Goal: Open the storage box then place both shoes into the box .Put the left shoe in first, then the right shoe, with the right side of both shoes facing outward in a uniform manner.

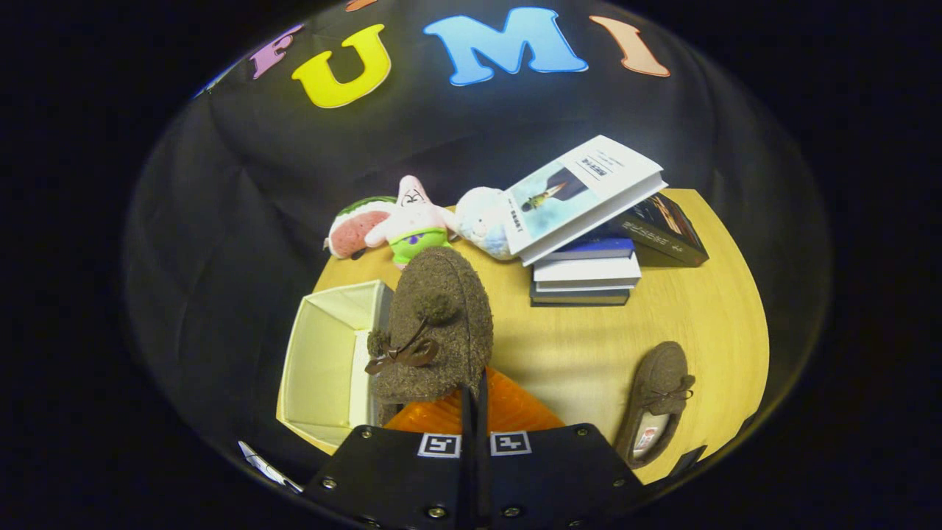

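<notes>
— What is your gripper [475, 401] at?
— Its orange fingers [515, 408] pinch the fuzzy brown slipper with a bow [434, 324], lifted beside the open cream fabric storage box [331, 361].
— And the other shoe?
— The matching brown slipper [655, 401] lies on your yellow wooden table [706, 324], well apart.

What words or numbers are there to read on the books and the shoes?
White book cover: print too small to read.
Dark book spine: blurred.
Insole tag in the shoe on the table: blurred.
Held shoe, pinched by the gripper: no words.
</notes>
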### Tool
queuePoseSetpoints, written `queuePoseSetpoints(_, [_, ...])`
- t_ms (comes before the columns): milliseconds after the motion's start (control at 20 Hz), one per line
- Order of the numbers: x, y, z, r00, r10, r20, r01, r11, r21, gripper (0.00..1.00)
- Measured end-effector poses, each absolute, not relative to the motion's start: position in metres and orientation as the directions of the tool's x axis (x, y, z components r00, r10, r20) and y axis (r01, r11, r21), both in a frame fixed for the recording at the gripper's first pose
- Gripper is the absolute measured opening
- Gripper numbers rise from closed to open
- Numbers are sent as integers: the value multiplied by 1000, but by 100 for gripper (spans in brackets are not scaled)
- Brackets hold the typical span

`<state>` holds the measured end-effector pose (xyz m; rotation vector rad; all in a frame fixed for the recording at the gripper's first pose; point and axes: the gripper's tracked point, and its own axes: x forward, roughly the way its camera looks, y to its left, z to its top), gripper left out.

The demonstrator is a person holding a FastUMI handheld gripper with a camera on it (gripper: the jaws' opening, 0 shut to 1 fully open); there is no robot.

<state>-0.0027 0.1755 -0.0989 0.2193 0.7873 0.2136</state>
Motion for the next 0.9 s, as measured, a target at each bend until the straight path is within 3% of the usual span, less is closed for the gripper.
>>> queuePoseSetpoints(450, [14,299,-83,636,394,-663,-264,919,293,0])
queuePoseSetpoints(900, [31,379,-176,492,348,-798,-207,937,282,0])
